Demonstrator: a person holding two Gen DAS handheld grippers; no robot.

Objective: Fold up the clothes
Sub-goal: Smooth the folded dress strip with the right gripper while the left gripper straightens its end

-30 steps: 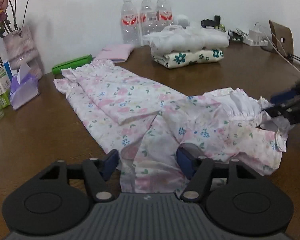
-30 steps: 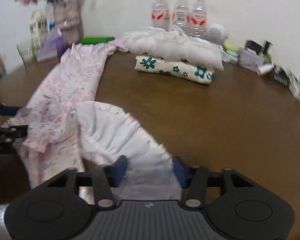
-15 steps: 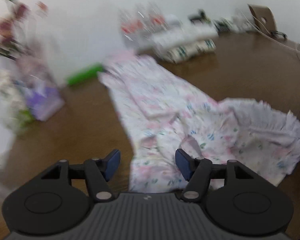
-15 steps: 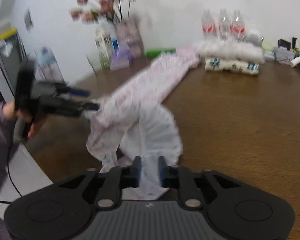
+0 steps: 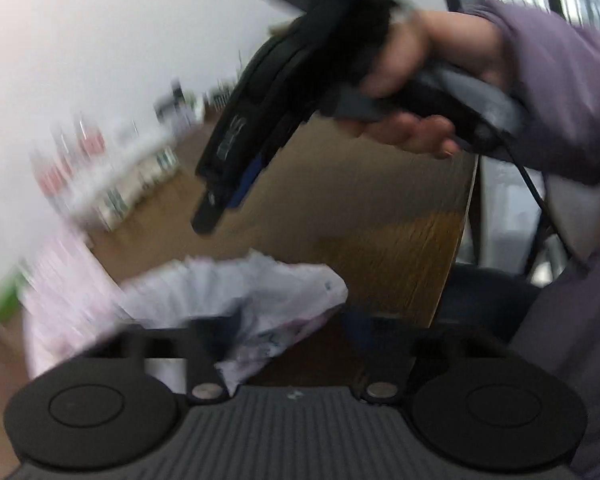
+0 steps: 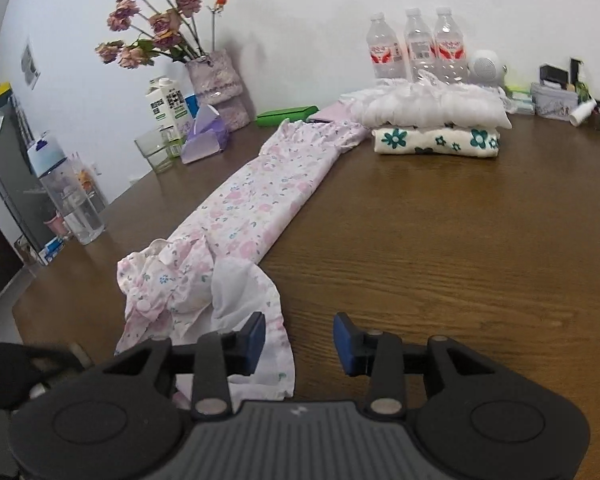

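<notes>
My right claw (image 6: pixel 299 338) has let go, now released; the floral dress (image 6: pixel 260 204) lies long on the counter (image 6: pixel 460 240), hem bunched near me. Left claw (image 5: pixel 284 330) also released, swinging round w/ blur. Next: regrip hem.

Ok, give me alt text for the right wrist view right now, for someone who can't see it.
A pink floral garment lies in a long strip across the brown table, its near end bunched with white lining showing. The right gripper hovers at that end with jaws open, holding nothing. Behind are folded clothes, three water bottles and a vase of flowers.
</notes>
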